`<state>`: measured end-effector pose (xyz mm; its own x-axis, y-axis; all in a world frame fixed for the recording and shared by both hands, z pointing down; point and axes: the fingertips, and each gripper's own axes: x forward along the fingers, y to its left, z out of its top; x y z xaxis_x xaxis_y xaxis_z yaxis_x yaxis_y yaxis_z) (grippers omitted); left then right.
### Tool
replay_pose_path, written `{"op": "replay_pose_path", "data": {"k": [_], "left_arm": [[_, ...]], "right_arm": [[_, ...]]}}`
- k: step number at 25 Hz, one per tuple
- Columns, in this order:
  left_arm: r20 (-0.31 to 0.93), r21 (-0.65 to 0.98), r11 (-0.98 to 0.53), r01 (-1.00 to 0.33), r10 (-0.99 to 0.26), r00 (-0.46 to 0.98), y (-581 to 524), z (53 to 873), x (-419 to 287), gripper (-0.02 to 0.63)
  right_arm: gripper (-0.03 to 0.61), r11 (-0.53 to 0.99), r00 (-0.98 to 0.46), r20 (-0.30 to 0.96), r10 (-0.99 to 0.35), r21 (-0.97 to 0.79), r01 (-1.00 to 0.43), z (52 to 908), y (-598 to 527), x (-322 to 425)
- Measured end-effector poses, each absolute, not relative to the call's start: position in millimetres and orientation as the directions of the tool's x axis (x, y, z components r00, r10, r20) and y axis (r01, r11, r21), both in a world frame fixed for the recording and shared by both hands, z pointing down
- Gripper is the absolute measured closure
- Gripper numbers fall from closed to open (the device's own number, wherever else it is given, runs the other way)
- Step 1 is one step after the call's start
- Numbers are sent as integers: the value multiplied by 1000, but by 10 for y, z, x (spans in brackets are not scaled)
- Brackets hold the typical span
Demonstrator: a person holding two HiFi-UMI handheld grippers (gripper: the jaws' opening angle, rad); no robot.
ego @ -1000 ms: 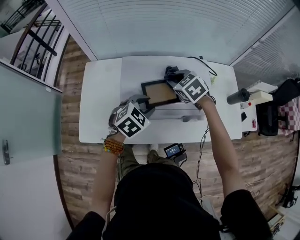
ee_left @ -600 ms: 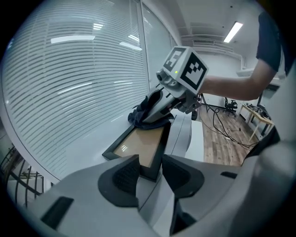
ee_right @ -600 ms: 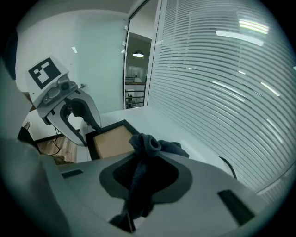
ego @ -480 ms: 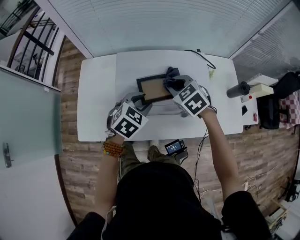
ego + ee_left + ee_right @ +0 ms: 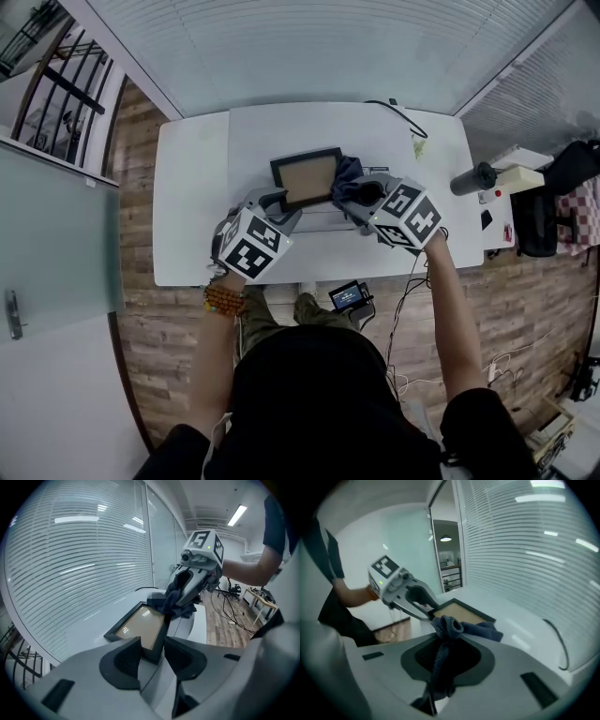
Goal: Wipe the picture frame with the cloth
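Observation:
A black picture frame [image 5: 304, 178] with a tan panel lies mid-table. Its near left corner [image 5: 151, 645] sits between the jaws of my left gripper [image 5: 278, 203], which press on its edges. My right gripper [image 5: 361, 195] is shut on a dark blue cloth [image 5: 348, 184]. The bunched cloth [image 5: 449, 626] sticks out past the jaws and rests against the frame's right edge. In the left gripper view the cloth [image 5: 173, 597] covers the frame's far right side under the right gripper [image 5: 187, 590]. The frame [image 5: 461, 612] shows beyond the cloth in the right gripper view, with the left gripper [image 5: 426, 611] on its corner.
The white table [image 5: 187, 216] backs onto a wall of blinds. A light grey box [image 5: 333, 222] lies just below the frame. A black cable [image 5: 403, 117] curls at the far right. A small screen device [image 5: 349, 297] hangs at the near edge, and a dark cylinder [image 5: 473, 178] stands to the right.
My right gripper has drawn the cloth from the frame's far right corner down along its right edge toward me. The left gripper has kept its place on the near left corner.

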<state>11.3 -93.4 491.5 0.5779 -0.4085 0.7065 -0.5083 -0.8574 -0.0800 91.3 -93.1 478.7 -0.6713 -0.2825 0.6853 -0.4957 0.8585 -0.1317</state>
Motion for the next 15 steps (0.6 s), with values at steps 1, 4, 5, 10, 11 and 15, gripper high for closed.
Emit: {"op": "replay_pose_path", "data": {"k": [1, 4, 5, 10, 11, 15], "left_arm": [[699, -77, -855, -513, -413, 584, -938, 4911, 112, 462], [675, -64, -852, -519, -420, 606, -951, 4899, 102, 468], [671, -61, -852, -519, -420, 611, -952, 4895, 98, 468], [666, -53, -856, -514, -414, 620, -946, 4890, 106, 471], [667, -51, -857, -512, -411, 621, -948, 4890, 109, 471], [675, -42, -866, -499, -393, 625, -939, 4885, 139, 471]], "right_arm": [[531, 859, -725, 650, -230, -214, -465, 4682, -890, 910], [531, 818, -789, 527, -316, -270, -508, 4233, -1193, 1036], [531, 800, -770, 505, -390, -228, -554, 4109, -1378, 1105], [531, 764, -625, 548, -556, 40, -644, 4204, -2039, 1081], [531, 782, -594, 594, -542, 98, -615, 4375, -2081, 998], [531, 816, -492, 712, -501, 199, -543, 4878, -2086, 712]]}}
